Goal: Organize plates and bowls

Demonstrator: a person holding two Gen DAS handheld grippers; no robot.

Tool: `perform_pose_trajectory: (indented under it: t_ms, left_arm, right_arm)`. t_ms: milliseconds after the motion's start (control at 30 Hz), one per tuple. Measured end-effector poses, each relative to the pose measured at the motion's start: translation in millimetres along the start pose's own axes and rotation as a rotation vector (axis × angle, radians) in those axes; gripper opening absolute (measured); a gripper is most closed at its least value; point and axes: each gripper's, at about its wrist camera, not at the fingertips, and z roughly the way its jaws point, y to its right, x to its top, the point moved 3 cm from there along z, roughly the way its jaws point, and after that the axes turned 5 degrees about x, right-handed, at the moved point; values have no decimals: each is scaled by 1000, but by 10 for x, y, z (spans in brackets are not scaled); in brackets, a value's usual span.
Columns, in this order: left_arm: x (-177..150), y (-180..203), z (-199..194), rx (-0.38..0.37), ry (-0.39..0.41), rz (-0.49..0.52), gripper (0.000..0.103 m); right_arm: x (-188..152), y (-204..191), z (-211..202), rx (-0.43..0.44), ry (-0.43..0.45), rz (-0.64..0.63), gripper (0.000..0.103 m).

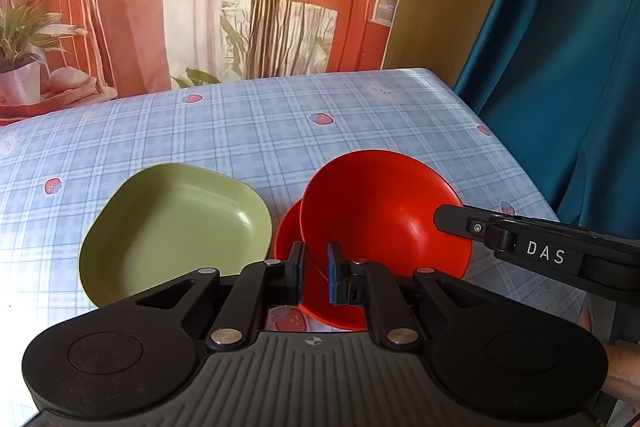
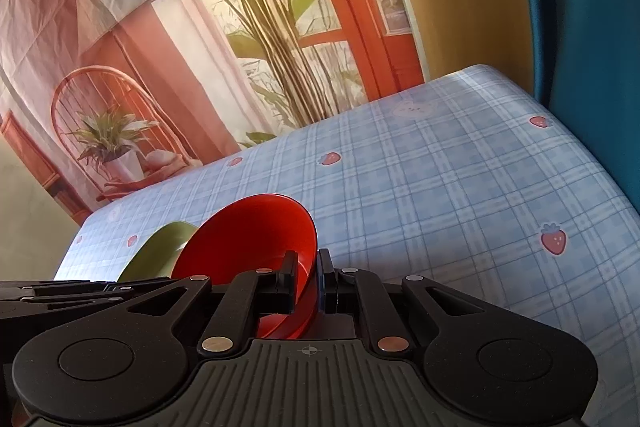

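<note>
Left wrist view: my left gripper [image 1: 316, 267] is clenched on the near rim of a red bowl [image 1: 384, 211], which is tilted with its hollow toward me; a second red rim [image 1: 286, 227] shows behind and below it, whether bowl or plate I cannot tell. My right gripper [image 1: 444, 217] reaches in from the right edge and meets the same bowl's right rim. A green dish [image 1: 172, 227] sits just left of the red pieces, near the table's [image 1: 360, 115] front edge. Right wrist view: my right gripper [image 2: 308, 267] is clamped on the red bowl's [image 2: 248, 235] rim, the green dish [image 2: 160, 251] behind it to the left. Step in hand, I judge: stacking, with the bowl carried by both grippers. Next: settle it level into its partner, then let go with both.
</note>
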Motion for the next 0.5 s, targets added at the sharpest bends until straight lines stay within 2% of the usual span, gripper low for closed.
perform_pose_trajectory:
  t_ms: [500]
  left_arm:
    - [-1,3,42,0,-11,-3,12]
  right_arm:
    - [-10,25,21,-1,-3,4,9]
